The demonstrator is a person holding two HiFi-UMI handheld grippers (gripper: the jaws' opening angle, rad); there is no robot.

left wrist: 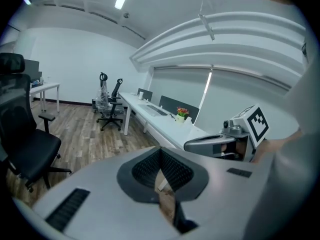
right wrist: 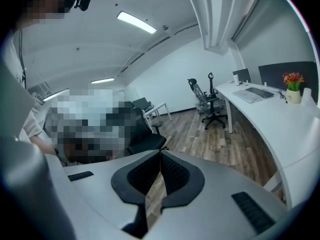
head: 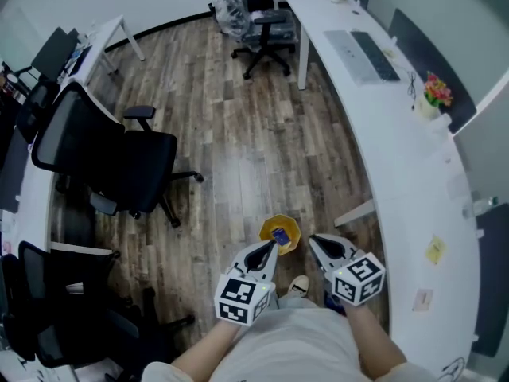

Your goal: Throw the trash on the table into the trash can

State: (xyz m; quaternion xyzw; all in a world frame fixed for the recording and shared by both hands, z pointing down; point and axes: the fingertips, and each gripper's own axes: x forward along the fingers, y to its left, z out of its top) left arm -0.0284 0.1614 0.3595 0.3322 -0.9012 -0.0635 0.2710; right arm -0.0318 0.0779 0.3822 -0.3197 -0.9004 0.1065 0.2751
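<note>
Yellow trash can [head: 287, 222] sits on the wood floor at lower centre of my head view, blue scrap [head: 279, 235] inside. Left gripper [head: 269, 251] and right gripper [head: 316, 245] hang just below it, both pressed together, empty. Yellow note [head: 433, 250] lies on the table [head: 413, 173], lower right.

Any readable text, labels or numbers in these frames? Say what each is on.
No text can be read.
Left cube, right cube: square marker patterns only, no letters.
Yellow note on the desk: too small to read.
Pale note: too small to read.
Blue item in the bin: too blurred to read.
</note>
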